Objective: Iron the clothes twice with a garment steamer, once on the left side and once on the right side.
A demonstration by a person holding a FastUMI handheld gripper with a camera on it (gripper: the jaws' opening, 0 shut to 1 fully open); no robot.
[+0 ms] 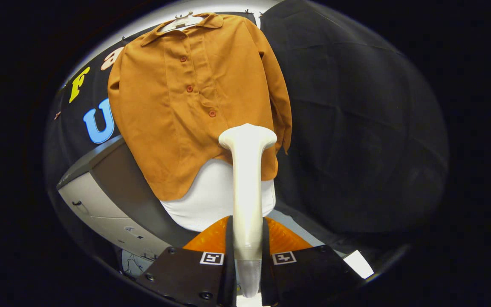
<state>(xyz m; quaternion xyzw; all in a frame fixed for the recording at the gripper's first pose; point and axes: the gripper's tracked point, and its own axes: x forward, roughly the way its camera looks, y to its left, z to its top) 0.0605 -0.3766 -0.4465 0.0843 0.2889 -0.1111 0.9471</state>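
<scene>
An orange-brown buttoned shirt (pixel 186 102) hangs on a white hanger (pixel 182 22) against the booth wall, over a white garment (pixel 215 196) that shows below its hem. A cream garment steamer (pixel 247 179) stands upright between my fingers, its flat head (pixel 247 136) pressed near the shirt's lower right part, beside the button placket. My gripper (pixel 247 251) is shut on the steamer's handle, both fingers pressing its sides.
A grey and white cabinet or table edge (pixel 100 192) runs at the lower left, behind the clothes. Black cloth (pixel 356 128) covers the wall to the right. A white slip (pixel 358 264) lies near the right finger.
</scene>
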